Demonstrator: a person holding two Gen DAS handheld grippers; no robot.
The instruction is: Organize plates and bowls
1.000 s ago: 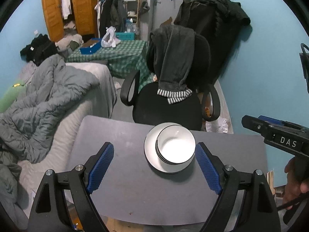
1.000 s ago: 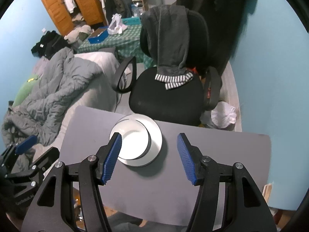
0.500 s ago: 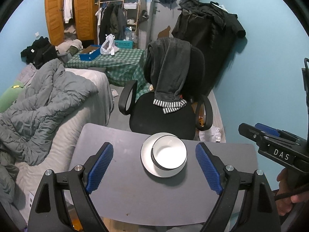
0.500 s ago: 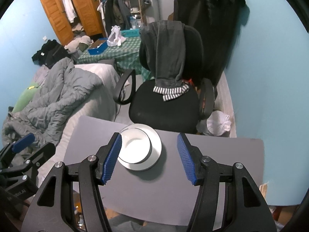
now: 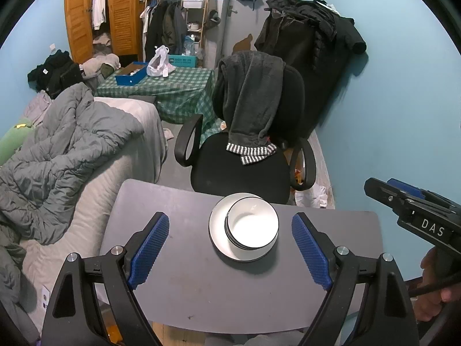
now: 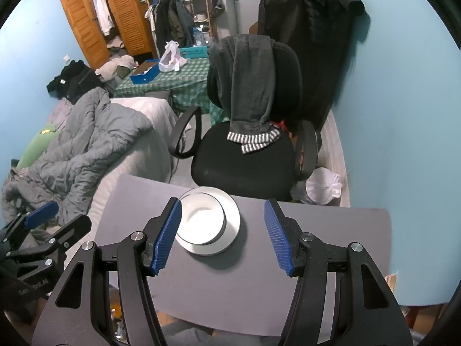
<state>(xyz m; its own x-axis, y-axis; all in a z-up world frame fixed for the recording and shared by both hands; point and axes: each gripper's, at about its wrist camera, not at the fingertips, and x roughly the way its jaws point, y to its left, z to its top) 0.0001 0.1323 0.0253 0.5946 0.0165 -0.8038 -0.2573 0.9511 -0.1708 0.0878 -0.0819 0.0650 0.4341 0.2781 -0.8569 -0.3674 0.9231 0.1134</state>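
Observation:
A stack of white bowls with dark rims (image 5: 251, 226) sits on a white plate (image 5: 216, 236) near the far edge of the grey table (image 5: 178, 274). It also shows in the right wrist view, bowls (image 6: 201, 219) on plate (image 6: 233, 216). My left gripper (image 5: 229, 245) is open and empty, held above the table on the near side of the stack. My right gripper (image 6: 222, 233) is open and empty, also above the table, with the stack behind its left finger (image 6: 167, 236). Each gripper appears at the edge of the other's view.
A black office chair (image 5: 245, 155) draped with a dark garment stands just past the table's far edge. A bed with a grey quilt (image 5: 63, 150) lies to the left. The blue wall (image 5: 403, 115) is close on the right.
Both grippers have pulled back and up from the stack, so the plate and bowls look smaller and farther away. The stack itself has not moved.

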